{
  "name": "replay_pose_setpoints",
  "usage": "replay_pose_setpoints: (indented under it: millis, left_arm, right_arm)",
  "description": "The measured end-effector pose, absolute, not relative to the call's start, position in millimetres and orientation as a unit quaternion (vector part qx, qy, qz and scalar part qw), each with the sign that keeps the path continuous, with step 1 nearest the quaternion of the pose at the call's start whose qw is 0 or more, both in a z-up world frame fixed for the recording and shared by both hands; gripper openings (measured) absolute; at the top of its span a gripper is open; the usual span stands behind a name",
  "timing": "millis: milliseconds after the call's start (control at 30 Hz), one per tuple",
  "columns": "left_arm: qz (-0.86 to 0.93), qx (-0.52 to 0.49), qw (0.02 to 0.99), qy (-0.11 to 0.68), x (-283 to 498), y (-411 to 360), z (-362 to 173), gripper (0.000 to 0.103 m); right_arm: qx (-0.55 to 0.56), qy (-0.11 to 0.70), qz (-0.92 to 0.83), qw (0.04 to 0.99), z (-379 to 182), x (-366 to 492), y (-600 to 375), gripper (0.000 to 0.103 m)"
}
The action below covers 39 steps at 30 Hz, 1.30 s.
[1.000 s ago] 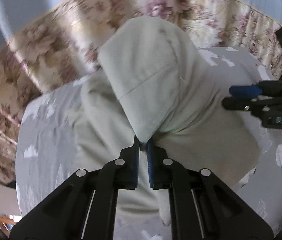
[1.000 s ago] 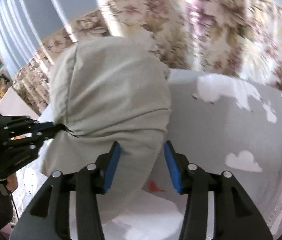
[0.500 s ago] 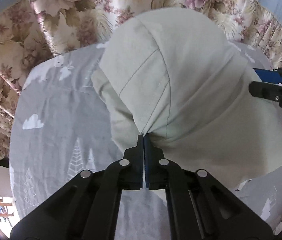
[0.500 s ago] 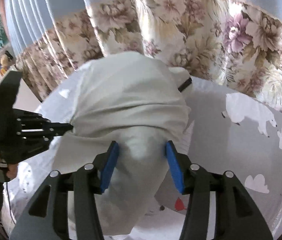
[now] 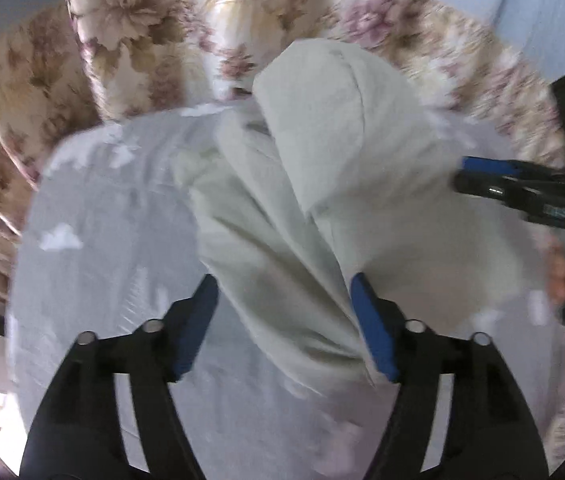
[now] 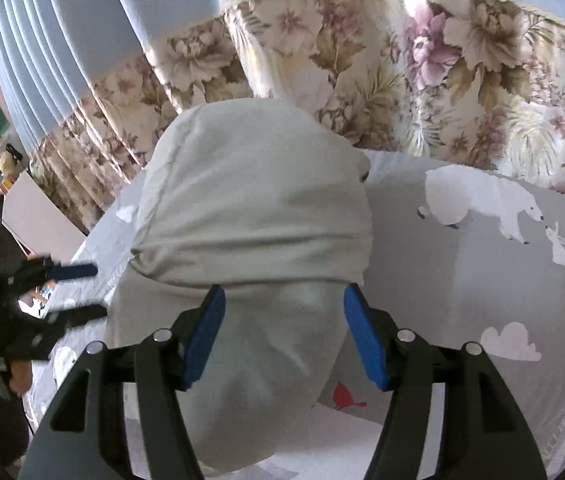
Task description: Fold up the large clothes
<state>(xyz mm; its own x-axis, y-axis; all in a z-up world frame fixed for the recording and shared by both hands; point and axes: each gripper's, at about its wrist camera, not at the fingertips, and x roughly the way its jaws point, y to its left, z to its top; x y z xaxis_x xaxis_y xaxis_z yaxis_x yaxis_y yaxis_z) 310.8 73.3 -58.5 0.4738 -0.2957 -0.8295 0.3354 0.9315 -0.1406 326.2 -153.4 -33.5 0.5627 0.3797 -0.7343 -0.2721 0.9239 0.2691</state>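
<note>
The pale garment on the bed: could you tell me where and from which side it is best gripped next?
I would pinch the pale garment at the bunched corner on its left edge, coming in sideways with the left hand-held gripper, which is open beside it. The cloth gathers to a thin point there; elsewhere it lies broad and puffy over the grey bed sheet.

Motion blur smears the left wrist view; the pale garment (image 5: 322,208) hides the bed (image 5: 102,240) beneath it.

Soft daylight, fisheye-warped edges, left view motion-blurred.
</note>
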Motion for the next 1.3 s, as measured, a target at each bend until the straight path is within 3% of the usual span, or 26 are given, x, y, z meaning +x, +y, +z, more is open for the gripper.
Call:
replay_pose_setpoints:
  millis: [367, 400, 533, 733, 867, 1167, 1233, 1267, 1300]
  left_arm:
    - [-0.274, -0.071, 0.817, 0.502, 305, 34, -72, 0.081]
    - [-0.283, -0.067, 0.814, 0.502, 304, 28, -72, 0.085]
    - [-0.253, -0.020, 0.825, 0.505, 309, 9, -78, 0.085]
    - [-0.218, -0.061, 0.833, 0.504, 314, 37, -81, 0.087]
    - [-0.193, -0.106, 0.836, 0.503, 320, 61, -85, 0.097]
    - [-0.254, -0.159, 0.800, 0.520, 332, 41, -106, 0.097]
    - [-0.267, -0.159, 0.804, 0.508, 334, 38, -101, 0.076]
    - [-0.280, -0.155, 0.800, 0.507, 336, 35, -100, 0.042]
    - [-0.285, -0.151, 0.799, 0.508, 337, 33, -99, 0.027]
  right_arm:
    - [0.064, 0.453, 0.195, 0.868, -55, 331, -146, 0.062]
    - [0.065, 0.453, 0.197, 0.867, -55, 332, -146, 0.062]
    - [0.057, 0.453, 0.201, 0.867, -54, 331, -144, 0.062]
    - [0.064, 0.453, 0.205, 0.865, -55, 331, -147, 0.063]
    - [0.063, 0.453, 0.206, 0.865, -54, 331, -145, 0.064]
    - [0.063, 0.455, 0.204, 0.864, -55, 332, -144, 0.064]
    - [0.064, 0.456, 0.205, 0.864, -55, 332, -145, 0.064]
    - [0.066, 0.456, 0.209, 0.863, -55, 331, -145, 0.064]
    - [0.069, 0.456, 0.210, 0.862, -54, 331, -147, 0.064]
